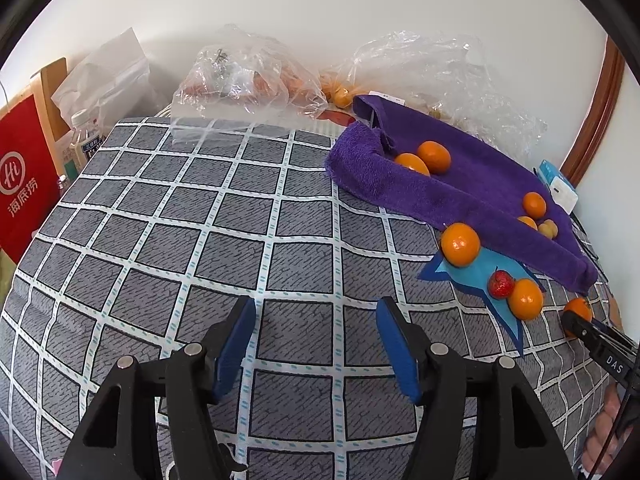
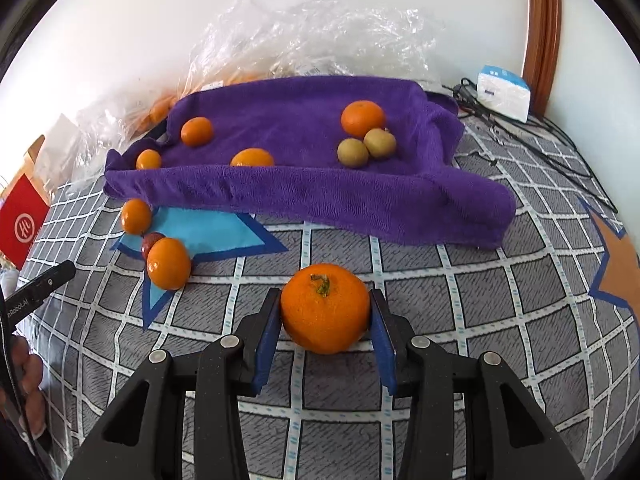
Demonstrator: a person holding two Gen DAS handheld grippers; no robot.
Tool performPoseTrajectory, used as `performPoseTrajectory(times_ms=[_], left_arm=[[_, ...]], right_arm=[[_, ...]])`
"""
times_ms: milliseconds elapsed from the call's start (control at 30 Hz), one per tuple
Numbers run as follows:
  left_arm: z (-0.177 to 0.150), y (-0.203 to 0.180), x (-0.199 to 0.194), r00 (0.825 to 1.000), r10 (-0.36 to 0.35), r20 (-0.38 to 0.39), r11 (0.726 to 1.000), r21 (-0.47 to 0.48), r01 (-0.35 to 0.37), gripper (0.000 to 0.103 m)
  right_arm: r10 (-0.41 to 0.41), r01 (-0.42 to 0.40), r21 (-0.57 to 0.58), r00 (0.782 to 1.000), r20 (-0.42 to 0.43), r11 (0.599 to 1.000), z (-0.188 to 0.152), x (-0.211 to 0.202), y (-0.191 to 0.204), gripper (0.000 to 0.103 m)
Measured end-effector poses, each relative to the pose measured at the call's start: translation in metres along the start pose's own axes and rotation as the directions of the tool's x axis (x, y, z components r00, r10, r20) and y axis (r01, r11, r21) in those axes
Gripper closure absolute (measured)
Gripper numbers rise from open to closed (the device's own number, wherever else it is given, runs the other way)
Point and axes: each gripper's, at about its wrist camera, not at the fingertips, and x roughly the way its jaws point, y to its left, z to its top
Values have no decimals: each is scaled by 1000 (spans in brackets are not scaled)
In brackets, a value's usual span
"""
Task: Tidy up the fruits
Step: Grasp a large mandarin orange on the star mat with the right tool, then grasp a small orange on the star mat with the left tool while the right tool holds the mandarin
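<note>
My right gripper (image 2: 325, 312) is shut on a large orange tangerine (image 2: 325, 308) with a green stem, just above the checked cloth (image 2: 460, 320). A purple towel (image 2: 320, 196) lies behind it, holding several tangerines (image 2: 362, 118) and two yellow-green fruits (image 2: 352, 152). A blue star mat (image 2: 208, 232) pokes out from under the towel; two tangerines (image 2: 168, 263) and a red fruit (image 2: 151, 242) sit on it. My left gripper (image 1: 316, 312) is open and empty over the checked cloth (image 1: 180, 240), left of the star mat (image 1: 500, 280) and the towel (image 1: 480, 184).
Clear plastic bags (image 1: 248, 80) with more fruit stand at the back against the wall. A red bag (image 1: 24, 176) and bottles are at the far left. A white-blue box (image 2: 504, 92) and black cables (image 2: 560, 152) lie at the back right. An orange star mat (image 2: 620, 268) is at the right.
</note>
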Motion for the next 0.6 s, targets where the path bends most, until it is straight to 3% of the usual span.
performPoseTrajectory(times_ms=[100,333,500,600], left_arm=[[-1,-1,1,1000,-8,-8,1000,10,8,32],[2,3,5,1000,-7,-29,1000,23,7,32],[0,-6,5,997,67,-43,995,72,-63,32],[7,-14,2,997,2,-72,999,37,1,39]], right_arm=[[-8,8,2,1000,5,1000,1,4,2,61],[-18,18,11,999,34,1000,-1,-3,0,61],[-30,29,11,997,65,1000,-3,-12,-10,61],[-26,25,23,997,68,999,-4,-13,-16,61]])
